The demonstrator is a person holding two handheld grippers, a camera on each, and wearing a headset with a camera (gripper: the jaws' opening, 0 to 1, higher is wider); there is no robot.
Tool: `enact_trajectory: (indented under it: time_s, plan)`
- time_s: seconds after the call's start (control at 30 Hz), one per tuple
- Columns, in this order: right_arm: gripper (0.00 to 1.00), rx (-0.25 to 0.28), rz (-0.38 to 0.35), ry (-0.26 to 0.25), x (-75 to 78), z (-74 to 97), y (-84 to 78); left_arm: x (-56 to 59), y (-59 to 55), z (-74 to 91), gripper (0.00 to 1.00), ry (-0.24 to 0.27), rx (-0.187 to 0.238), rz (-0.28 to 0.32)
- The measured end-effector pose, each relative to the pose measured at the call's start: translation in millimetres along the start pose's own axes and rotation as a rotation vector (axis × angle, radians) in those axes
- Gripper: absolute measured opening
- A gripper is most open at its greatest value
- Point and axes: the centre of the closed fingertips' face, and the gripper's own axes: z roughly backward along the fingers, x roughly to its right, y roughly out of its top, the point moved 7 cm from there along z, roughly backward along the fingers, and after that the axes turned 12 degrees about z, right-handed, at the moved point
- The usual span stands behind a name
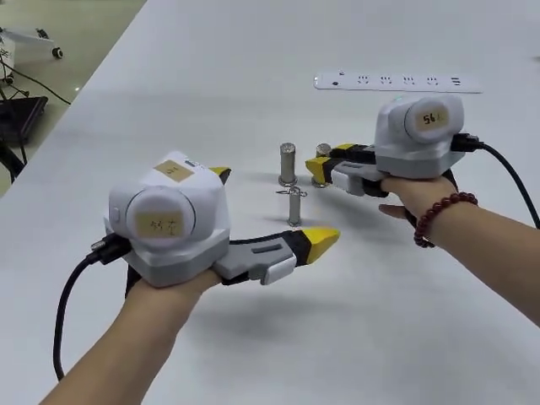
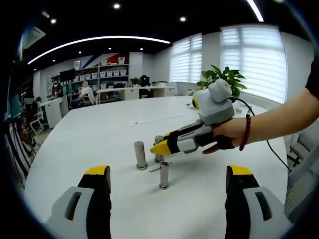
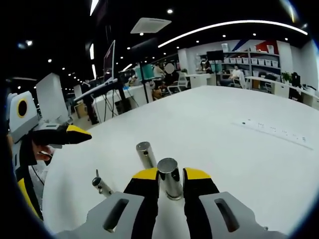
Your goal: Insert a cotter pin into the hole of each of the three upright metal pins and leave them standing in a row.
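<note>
Three steel pins stand mid-table. The nearest pin (image 1: 294, 207) (image 2: 164, 175) (image 3: 101, 185) has a wire cotter pin (image 1: 292, 192) through its top. A bare pin (image 1: 288, 163) (image 2: 140, 155) (image 3: 145, 154) stands behind it. My right gripper (image 1: 319, 169) (image 3: 169, 175) (image 2: 160, 148) is shut on the third pin (image 1: 323, 152) (image 3: 169, 178) (image 2: 158, 143), which stands upright on the table. My left gripper (image 1: 272, 207) (image 2: 168, 172) is open wide with nothing between its jaws, its tips on either side of the nearest pin and short of it.
A white power strip (image 1: 396, 82) (image 3: 271, 130) lies at the far side of the white table (image 1: 253, 76). The table's left edge (image 1: 101, 59) drops to the floor, where cables and a chair base lie.
</note>
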Motion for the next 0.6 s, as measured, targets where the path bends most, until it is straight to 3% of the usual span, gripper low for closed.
enact_trajectory:
  time_s: [0.23,0.33,0.47,0.6]
  plan:
    - [0.11,-0.001,0.010,0.003,-6.3,-0.1,2.1,3.2,-2.5,4.5,0.99,0.003,-0.011,0.003]
    - [0.09,-0.004,0.085,-0.008,-4.1,0.6,3.7,4.8,-3.1,5.6,0.99,-0.002,-0.014,0.005]
    - [0.08,-0.018,0.090,0.003,-1.7,1.6,3.2,5.8,-4.0,7.3,0.99,-0.001,-0.021,0.000]
    - [0.08,-0.040,0.155,0.021,-2.7,4.2,1.7,6.3,-4.7,9.8,0.99,0.002,-0.029,-0.007]
